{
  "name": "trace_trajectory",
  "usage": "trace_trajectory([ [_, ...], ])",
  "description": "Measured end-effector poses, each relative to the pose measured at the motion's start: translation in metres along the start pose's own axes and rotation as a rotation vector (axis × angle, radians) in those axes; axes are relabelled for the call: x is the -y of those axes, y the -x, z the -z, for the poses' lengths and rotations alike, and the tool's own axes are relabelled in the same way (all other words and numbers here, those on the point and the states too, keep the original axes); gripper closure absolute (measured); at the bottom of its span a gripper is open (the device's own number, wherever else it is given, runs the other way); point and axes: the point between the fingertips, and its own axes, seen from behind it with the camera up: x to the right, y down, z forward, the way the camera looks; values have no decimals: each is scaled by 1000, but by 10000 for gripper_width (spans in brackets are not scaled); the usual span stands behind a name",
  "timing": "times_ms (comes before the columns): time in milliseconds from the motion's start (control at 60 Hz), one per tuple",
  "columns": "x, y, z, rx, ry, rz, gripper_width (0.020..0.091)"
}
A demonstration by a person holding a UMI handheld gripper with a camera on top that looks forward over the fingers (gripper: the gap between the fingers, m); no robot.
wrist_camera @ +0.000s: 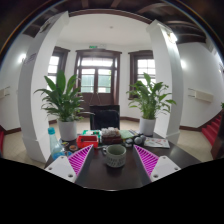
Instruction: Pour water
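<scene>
A grey-green mug (114,154) stands on a dark round table (110,176), its handle turned to the left. It sits just ahead of my gripper (112,160), midway between the two fingers, with a wide gap on each side. The fingers, with their magenta pads (80,158), are spread wide and hold nothing. A clear bottle with a blue label (54,143) stands at the table's left, beyond the left finger.
A red box (86,141) and other small items lie behind the mug. Two potted plants (64,103) flank a dark chair (105,117). White pillars and a glazed door stand farther back.
</scene>
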Motion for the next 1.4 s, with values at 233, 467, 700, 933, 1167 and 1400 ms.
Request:
trace_trajectory([
  [233, -57, 113, 1, 179, 23, 2, 307],
  [467, -74, 218, -37, 323, 18, -12, 304],
  [700, -91, 247, -96, 320, 30, 27, 305],
  [933, -98, 265, -127, 351, -8, 37, 402],
  [1167, -94, 257, -136, 318, -58, 53, 709],
  [1400, -93, 248, -131, 369, -56, -58, 710],
])
